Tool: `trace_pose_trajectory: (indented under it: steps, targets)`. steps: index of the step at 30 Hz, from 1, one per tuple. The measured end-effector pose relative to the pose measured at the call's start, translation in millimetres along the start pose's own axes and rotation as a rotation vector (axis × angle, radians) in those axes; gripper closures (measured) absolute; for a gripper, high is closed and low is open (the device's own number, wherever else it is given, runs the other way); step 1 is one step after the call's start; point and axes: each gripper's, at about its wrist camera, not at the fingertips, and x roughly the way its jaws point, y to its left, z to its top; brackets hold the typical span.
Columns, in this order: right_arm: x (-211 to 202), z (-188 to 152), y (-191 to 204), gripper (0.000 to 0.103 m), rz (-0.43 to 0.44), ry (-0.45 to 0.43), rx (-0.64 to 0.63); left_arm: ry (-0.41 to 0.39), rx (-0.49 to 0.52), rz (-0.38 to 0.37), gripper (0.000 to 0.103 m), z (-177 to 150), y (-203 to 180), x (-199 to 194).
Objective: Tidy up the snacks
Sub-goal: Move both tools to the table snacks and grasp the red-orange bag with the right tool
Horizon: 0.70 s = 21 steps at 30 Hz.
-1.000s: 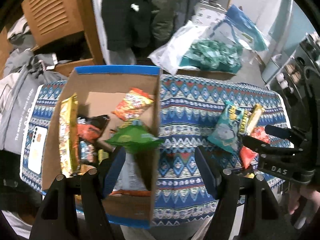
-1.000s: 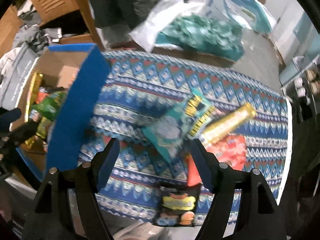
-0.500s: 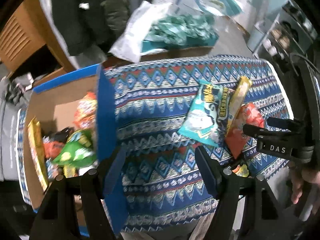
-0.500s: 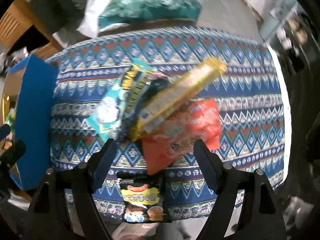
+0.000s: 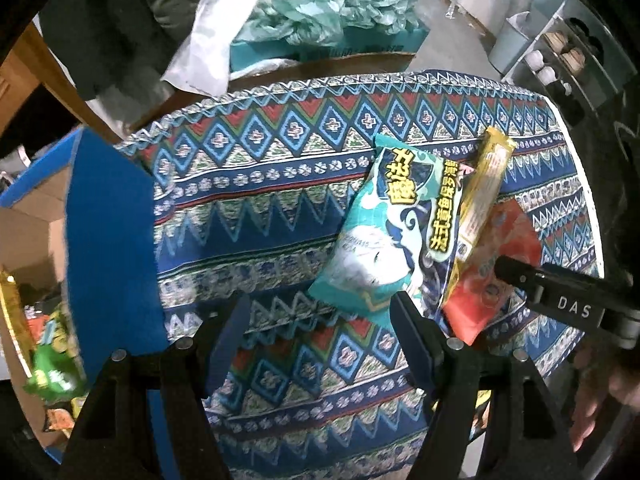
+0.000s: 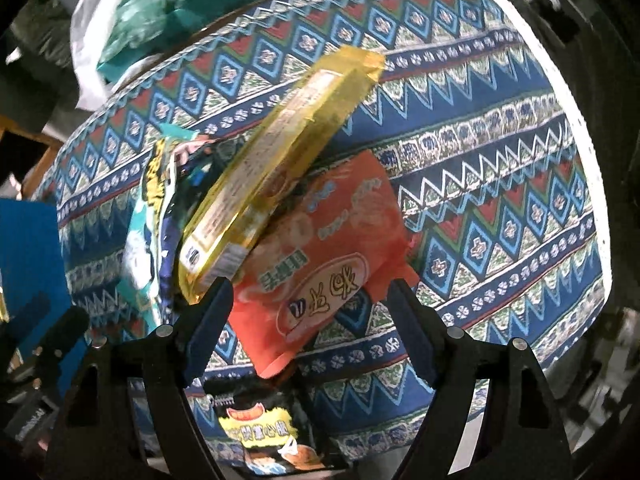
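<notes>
floor [image 5: 452, 52]: grey | shelf unit [image 5: 568, 60]: right, far | cabinet [image 5: 16, 76]: wooden, left

Both wrist views look down, close over patterned cloth [image 5: 272, 208]; shared: orange packet [image 6: 320, 264], yellow packet [image 5: 480, 196].

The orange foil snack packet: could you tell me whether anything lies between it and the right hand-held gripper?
Yes: the long yellow foil packet lies across the orange foil snack packet's upper left part; the near end, facing the open right hand-held gripper, is uncovered.

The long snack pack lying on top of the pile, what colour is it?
Shiny golden yellow, with a pale printed label along one side; clearest in the right wrist view.
</notes>
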Motion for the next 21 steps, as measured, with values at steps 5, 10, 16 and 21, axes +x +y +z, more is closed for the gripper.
trace_pose_trajectory:
  steps: [5, 10, 16, 21]
  targets:
    - [9.6, 7.0, -1.5, 0.024, -0.002, 0.007, 0.064, 0.028, -0.033, -0.021, 0.029, 9.6, -5.6, 15.5]
    - [19.8, 13.6, -3.5, 0.023, -0.019, 0.003, 0.108, 0.036, -0.051, -0.047, 0.029, 17.2, -14.8, 22.9]
    - [37.4, 19.2, 3.2, 0.02, -0.097, 0.0, 0.053, 0.039, -0.043, -0.038, 0.029, 25.6, -26.6, 31.4]
    - [45.9, 17.7, 27.0, 0.02, -0.213, -0.022, -0.156, 0.053, -0.044, -0.016, 0.029, 28.7, -30.7, 43.0]
